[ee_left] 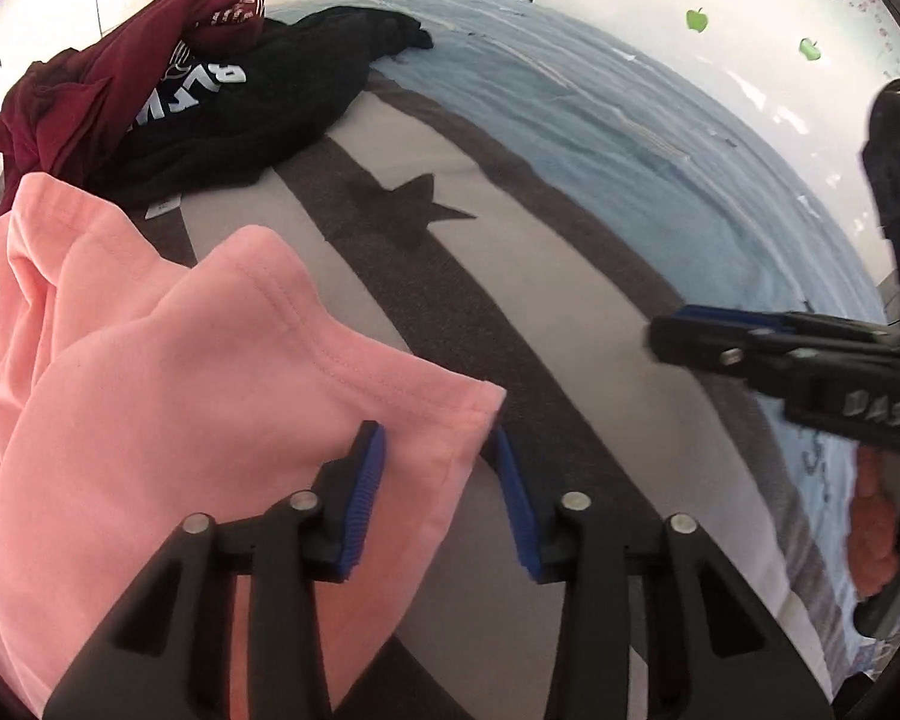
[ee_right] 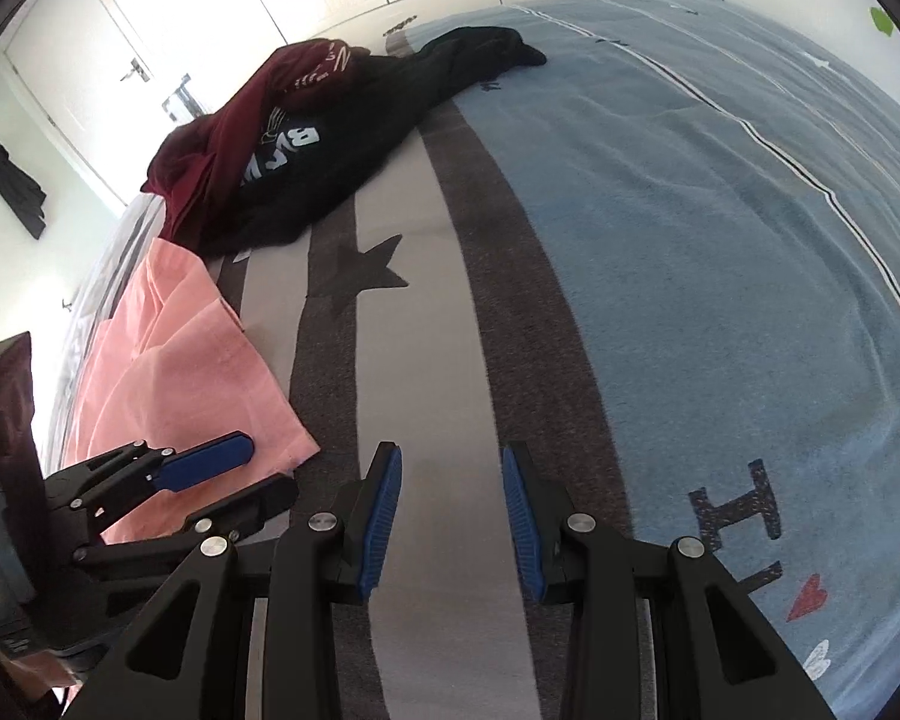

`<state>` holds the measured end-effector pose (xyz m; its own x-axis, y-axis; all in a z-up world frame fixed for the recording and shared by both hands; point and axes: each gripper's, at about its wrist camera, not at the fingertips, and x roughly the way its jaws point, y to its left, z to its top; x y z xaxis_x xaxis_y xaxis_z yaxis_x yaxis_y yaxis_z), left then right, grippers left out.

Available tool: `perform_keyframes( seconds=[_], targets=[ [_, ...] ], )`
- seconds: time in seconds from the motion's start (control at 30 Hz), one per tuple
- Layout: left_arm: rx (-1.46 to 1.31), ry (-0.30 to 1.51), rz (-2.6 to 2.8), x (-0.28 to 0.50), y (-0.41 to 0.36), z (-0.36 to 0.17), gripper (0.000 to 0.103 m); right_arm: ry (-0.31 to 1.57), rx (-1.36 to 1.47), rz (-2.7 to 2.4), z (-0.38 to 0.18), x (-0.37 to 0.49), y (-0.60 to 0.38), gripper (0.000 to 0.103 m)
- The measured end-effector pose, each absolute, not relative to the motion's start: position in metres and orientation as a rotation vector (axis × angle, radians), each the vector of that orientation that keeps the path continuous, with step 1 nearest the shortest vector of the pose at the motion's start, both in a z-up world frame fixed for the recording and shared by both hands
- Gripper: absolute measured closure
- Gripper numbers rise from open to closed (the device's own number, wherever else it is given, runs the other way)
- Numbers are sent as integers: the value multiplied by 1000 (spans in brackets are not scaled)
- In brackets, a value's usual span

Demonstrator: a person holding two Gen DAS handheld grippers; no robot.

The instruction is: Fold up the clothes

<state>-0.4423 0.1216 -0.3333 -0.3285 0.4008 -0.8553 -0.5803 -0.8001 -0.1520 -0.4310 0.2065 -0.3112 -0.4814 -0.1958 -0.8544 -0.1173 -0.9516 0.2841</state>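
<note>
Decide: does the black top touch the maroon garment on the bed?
Touching. The right wrist view shows the maroon garment draped over the black top.

Bright daylight, fisheye-warped, blurred edges

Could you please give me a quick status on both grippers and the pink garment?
Left gripper open, straddling pink garment corner. Right gripper open, empty, over the bedspread. Black and maroon clothes piled beyond, not in the way.

"DAS" on right hand-held gripper (ee_left: 666,339)
</note>
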Motion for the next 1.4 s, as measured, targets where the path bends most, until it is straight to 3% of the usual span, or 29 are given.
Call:
perform_keyframes(
  seconds=[0.07,0.17,0.5,0.8,1.0,1.13,1.4],
  targets=[
    [-1301,261,2157,-440,123,-334,71,-502,1582,-2627,-312,-429,214,71],
    [-1327,225,2148,-444,117,-332,101,-518,1593,-2628,-314,-429,219,71],
    [-1174,-145,2369,-492,-41,-224,101,-462,1563,-2532,-311,-450,169,71],
    [-1314,-234,2636,-558,-213,-219,101,-377,1482,-2415,-304,-507,68,71],
    [-1408,-153,2617,-575,-244,-248,101,-366,1456,-2370,-301,-558,15,71],
    [-1409,-202,2596,-582,-252,-255,101,-396,1473,-2346,-308,-590,-4,71],
    [-1201,-241,2607,-568,-271,-207,100,-453,1411,-2321,-303,-615,-24,71]
  ],
)
